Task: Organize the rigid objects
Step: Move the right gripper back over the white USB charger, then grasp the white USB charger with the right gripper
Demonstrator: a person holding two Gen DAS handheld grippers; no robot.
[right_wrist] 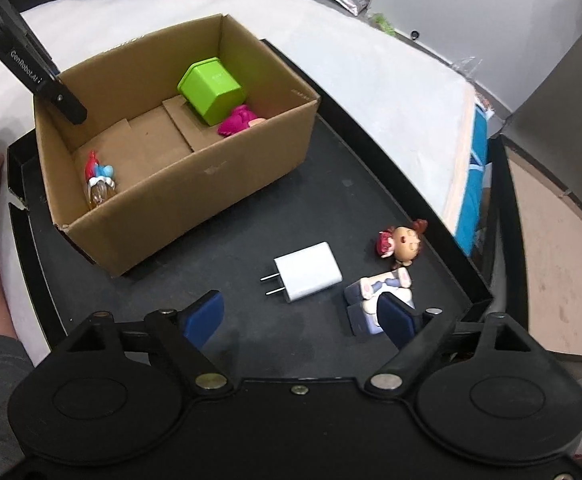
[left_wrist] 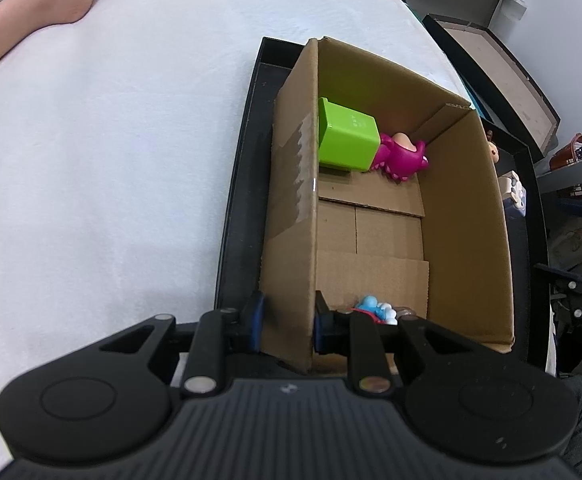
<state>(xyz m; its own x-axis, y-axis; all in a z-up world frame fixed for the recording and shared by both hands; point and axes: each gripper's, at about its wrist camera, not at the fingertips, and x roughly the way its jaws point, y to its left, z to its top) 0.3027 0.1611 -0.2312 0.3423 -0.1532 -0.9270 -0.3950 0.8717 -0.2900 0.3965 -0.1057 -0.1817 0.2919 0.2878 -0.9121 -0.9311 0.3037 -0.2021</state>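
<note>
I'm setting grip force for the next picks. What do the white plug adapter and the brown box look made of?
White plug adapter: seemingly hard plastic, smooth with a slight sheen, and two thin metal-looking prongs at one end.
Brown box: corrugated cardboard, matte; cut edges and folded bottom flaps show. The left gripper is clamped on its wall.

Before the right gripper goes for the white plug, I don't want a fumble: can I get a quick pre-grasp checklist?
1. Right gripper open and empty: ok.
2. White wall charger lying free on the black tray, prongs toward the gripper's left: ok.
3. Clearance from the pale blue-and-cream figurine: not ok, it sits against the right finger.
4. Left gripper shut on the brown cardboard box wall, steadying it: ok.
5. Room in the box: ok.
</note>
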